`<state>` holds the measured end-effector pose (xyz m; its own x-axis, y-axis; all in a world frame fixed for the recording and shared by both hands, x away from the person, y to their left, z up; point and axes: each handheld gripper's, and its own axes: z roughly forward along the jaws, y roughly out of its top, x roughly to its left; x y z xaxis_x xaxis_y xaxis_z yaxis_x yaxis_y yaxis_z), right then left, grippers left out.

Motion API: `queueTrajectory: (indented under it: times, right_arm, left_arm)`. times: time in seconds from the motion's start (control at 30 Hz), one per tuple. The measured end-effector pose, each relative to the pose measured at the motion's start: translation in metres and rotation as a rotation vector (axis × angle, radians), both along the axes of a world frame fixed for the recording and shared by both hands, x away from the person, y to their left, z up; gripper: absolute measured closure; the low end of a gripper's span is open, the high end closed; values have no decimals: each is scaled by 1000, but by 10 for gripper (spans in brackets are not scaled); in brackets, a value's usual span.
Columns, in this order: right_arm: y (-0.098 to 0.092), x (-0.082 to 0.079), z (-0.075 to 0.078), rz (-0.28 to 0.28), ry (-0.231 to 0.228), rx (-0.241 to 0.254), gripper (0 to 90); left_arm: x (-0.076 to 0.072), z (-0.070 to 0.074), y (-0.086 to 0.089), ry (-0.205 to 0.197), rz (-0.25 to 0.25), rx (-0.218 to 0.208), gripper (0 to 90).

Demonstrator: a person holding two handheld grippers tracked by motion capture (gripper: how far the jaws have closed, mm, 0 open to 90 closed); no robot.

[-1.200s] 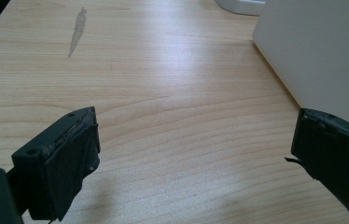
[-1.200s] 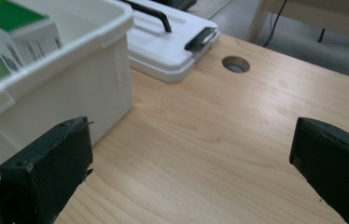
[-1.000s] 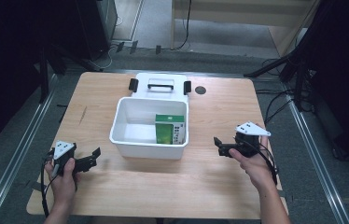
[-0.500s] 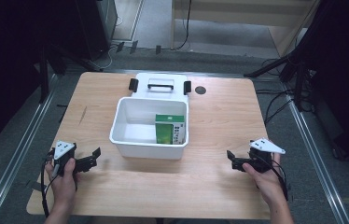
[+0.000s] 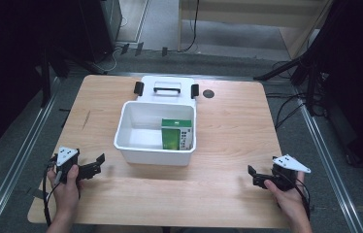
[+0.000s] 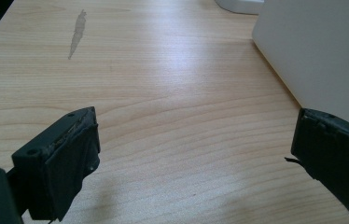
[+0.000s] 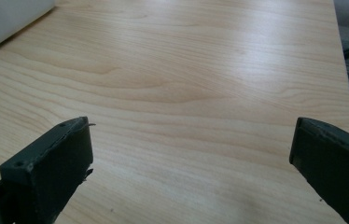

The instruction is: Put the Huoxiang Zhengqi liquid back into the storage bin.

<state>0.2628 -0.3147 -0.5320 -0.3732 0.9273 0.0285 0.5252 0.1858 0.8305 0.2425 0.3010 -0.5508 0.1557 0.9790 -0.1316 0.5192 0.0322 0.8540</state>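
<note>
Green carton [image 5: 176, 134] stands upright in my white bin [image 5: 136, 145], against its right wall. Left gripper [image 5: 97, 165] and right gripper [image 5: 252, 175] gape empty near the table's [image 5: 228, 126] front corners.

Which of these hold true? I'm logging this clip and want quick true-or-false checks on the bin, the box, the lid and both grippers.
1. The green box lies inside the white bin. True.
2. The left gripper grips the bin's rim. False: it is open, beside the bin, on the table.
3. The right gripper is open and holds nothing. True.
4. The lid covers the bin. False: it lies behind the bin, which is open.
5. Both grippers are at the table's near edge. True.
</note>
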Motion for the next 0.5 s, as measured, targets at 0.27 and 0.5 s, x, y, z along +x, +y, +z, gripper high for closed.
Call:
queueTrajectory:
  times: [0.27, 0.5]
  right_arm:
    - [-13, -13, -6, -24, 0, -4, 0]
    - [-22, -23, -6, -47, -11, 0, 0]
  left_arm:
    - [0, 0, 0, -2, 0, 5, 21]
    - [0, 0, -1, -3, 0, 8, 21]
